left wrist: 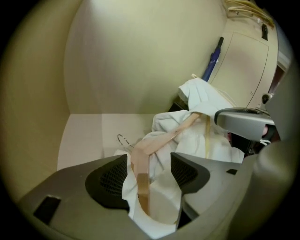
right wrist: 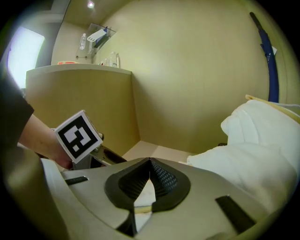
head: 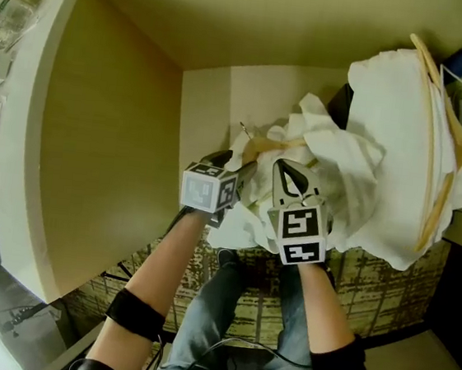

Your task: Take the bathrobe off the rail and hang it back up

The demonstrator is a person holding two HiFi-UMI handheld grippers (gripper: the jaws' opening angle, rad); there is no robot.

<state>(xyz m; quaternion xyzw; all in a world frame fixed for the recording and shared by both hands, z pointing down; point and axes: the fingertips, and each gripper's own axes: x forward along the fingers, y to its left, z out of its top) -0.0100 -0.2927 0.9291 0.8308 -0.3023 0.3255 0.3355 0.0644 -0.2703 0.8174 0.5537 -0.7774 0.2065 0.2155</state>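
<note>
A white bathrobe (head: 333,163) lies crumpled low in a beige alcove, still on its wooden hanger (head: 262,147). My left gripper (head: 245,173) is at the heap's left side. In the left gripper view its jaws (left wrist: 149,161) stand wide open, with the hanger's arm (left wrist: 140,180) and folds of robe (left wrist: 201,136) loose between them; the metal hook (left wrist: 123,139) points left. My right gripper (head: 286,171) is at the heap's middle. The right gripper view shows it (right wrist: 150,161) shut, with white cloth and a tan strip pinched behind the tips, and robe (right wrist: 253,150) bulging to the right.
A second white garment on a wooden hanger (head: 442,154) hangs at the right. A dark blue umbrella (left wrist: 213,58) leans in the back corner. A tall wood-look partition (head: 95,140) bounds the left, with a counter and bottles (right wrist: 96,37) beyond. Patterned carpet (head: 385,289) lies below.
</note>
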